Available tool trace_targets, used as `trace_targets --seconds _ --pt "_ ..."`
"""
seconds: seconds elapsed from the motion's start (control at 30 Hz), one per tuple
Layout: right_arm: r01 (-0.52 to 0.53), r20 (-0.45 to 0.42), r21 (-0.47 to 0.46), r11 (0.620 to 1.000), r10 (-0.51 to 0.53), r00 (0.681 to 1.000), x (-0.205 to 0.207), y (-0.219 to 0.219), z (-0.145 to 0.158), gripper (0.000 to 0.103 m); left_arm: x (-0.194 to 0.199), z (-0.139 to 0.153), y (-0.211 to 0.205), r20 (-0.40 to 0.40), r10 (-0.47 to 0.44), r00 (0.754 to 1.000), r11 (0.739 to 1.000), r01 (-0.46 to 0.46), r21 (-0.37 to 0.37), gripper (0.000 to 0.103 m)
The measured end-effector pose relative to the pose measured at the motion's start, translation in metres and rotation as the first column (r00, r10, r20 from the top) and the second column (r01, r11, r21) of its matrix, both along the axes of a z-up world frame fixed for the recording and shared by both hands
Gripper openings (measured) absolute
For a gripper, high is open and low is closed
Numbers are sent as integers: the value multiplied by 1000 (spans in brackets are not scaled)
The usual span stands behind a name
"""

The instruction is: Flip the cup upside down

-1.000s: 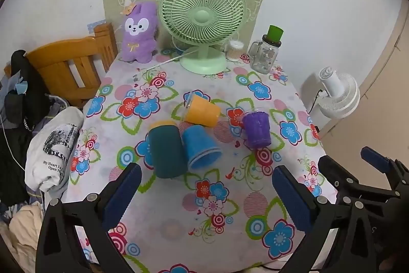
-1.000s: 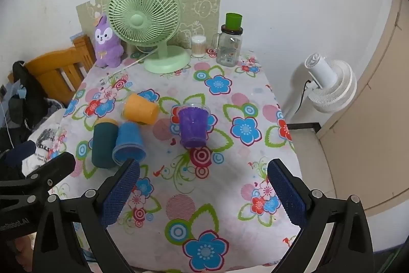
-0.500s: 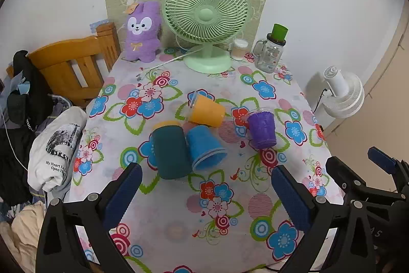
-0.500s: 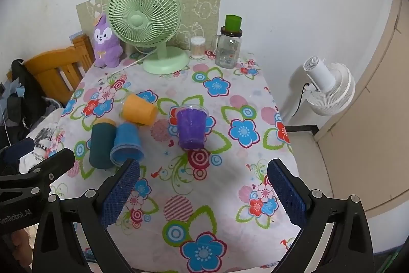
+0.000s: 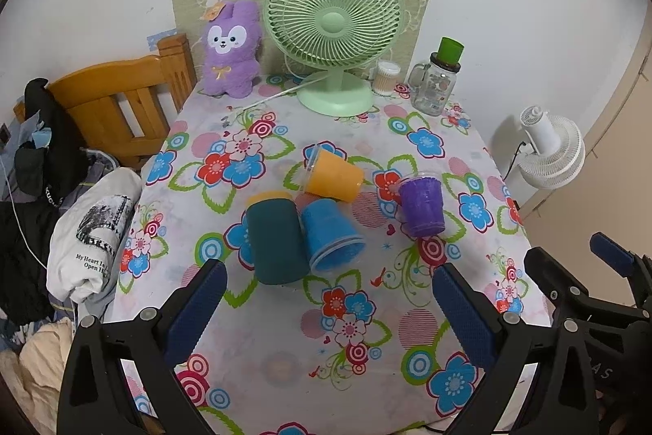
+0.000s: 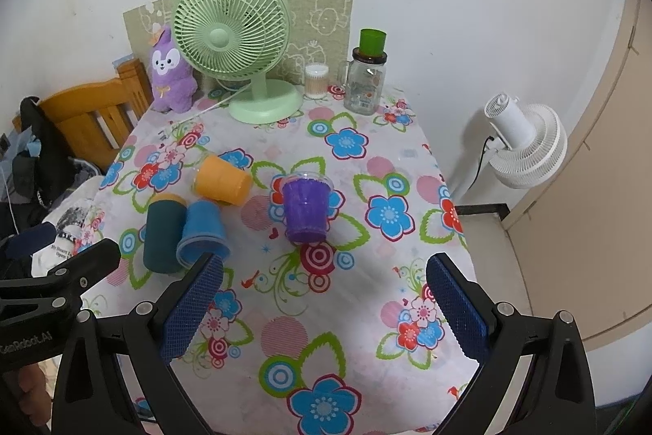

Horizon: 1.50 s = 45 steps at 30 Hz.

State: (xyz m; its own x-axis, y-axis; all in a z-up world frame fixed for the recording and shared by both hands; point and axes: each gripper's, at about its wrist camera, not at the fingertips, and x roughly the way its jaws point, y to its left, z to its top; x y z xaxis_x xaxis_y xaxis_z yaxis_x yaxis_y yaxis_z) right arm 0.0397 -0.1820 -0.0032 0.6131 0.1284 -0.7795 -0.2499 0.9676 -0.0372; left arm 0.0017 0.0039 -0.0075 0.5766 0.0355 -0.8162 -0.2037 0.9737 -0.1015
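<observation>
Left wrist view
Left gripper [image 5: 326, 306]: jaws spread wide, nothing between the blue textured pads, hovering over the near table edge.
Table [image 5: 285, 345]: covered in a glossy floral cloth.
Purple cup [image 5: 421, 206]: translucent ribbed plastic, upright, mouth up, right of centre.
Orange cup [image 5: 334, 180]: smooth, tapered, on its side.
Blue cup [image 5: 331, 236]: on its side, touching the teal cup [image 5: 275, 241], a matte cylinder also lying down.
Fan [image 5: 333, 23]: pale green, round wire grille, at the back.
Plush [image 5: 232, 49]: fuzzy purple rabbit beside the fan.

Right wrist view
Right gripper [image 6: 324, 310]: jaws wide apart, empty, above the cloth.
Purple cup [image 6: 305, 206]: upright, ahead between the pads, untouched.
Jar [image 6: 365, 80]: clear glass with green cap, near the wall.
Left gripper [image 6: 61, 280]: black finger at the left edge.
</observation>
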Motion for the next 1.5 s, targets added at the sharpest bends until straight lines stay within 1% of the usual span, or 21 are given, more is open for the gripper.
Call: trace_targets --seconds 0.5,1.03,1.5 --pt "-17 -7 10 1000 17 1000 -2 4 -1 101 -2 0 2 4 22 1000 999 -22 45 102" --pt "-9 -7 -1 1000 9 1000 -1 6 -1 101 0 -1 2 1 22 1000 998 -22 54 102" --pt "-8 -16 16 1000 8 1000 4 3 -3 101 6 -2 6 -6 14 1000 998 -14 61 102"
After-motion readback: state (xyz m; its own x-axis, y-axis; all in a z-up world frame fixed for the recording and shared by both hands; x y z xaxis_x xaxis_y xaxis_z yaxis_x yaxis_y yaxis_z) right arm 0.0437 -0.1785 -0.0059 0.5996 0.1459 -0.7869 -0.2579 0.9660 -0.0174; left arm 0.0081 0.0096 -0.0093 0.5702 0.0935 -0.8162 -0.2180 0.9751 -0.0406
